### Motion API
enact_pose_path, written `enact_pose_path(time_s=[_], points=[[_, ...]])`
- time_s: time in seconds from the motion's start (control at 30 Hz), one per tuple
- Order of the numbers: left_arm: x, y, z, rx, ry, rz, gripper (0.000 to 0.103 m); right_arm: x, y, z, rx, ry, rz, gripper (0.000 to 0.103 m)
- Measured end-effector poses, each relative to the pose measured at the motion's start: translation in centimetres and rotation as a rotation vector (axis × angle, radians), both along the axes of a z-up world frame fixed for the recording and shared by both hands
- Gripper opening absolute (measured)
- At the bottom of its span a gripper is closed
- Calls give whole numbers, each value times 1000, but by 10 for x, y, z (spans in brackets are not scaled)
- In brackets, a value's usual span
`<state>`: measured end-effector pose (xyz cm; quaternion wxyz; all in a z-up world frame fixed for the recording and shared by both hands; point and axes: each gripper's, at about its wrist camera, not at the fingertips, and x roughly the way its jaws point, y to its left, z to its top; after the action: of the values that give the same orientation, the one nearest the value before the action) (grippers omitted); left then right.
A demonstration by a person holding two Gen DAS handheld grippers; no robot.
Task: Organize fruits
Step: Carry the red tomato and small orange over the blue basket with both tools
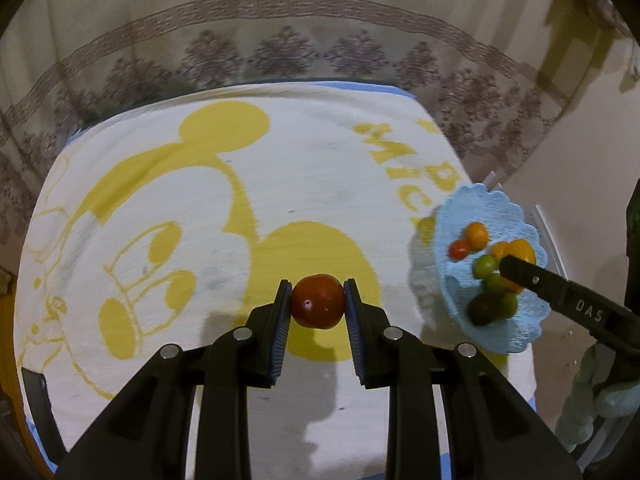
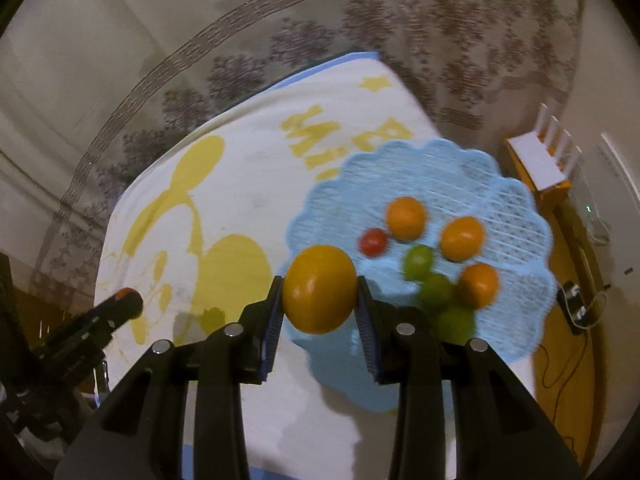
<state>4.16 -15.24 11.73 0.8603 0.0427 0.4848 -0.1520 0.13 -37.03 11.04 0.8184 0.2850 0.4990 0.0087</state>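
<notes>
Two fruits, one squeezed in each hand-held gripper.

Right hand-held gripper (image 2: 320,296) is clamped on a yellow fruit (image 2: 319,289), and the blue basket (image 2: 516,216) sits just ahead and to its right. Left hand-held gripper (image 1: 317,300) is clamped on a red fruit (image 1: 318,301) over the towel (image 1: 280,184); for it the basket lies off to the right, so the right one is nearer.
</notes>
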Motion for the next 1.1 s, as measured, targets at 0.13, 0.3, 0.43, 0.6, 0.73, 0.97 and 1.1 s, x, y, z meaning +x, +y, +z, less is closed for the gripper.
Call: enact_pose_path(time_s=[0.13,0.3,0.43,0.6,0.73,0.97,1.1], points=[[-9,-25,1,1,-5,-39,27,-20,-21,-6,-1,17,-31,36],[-18,-57,-1,1,-2,-91,27,-40,-40,-16,0,43,-49,36],[-23,-82,-6,-11,19,-133,27,-53,-50,-20,2,53,-52,36],[-27,-105,-13,-18,36,-175,27,-60,-55,-22,5,56,-45,36],[-28,-118,-17,-16,43,-191,27,-61,-58,-23,9,57,-40,36],[-28,-124,-18,-7,43,-205,27,-61,-56,-23,14,53,-26,36],[-27,-127,-19,0,39,-211,27,-60,-54,-21,12,46,-21,36]])
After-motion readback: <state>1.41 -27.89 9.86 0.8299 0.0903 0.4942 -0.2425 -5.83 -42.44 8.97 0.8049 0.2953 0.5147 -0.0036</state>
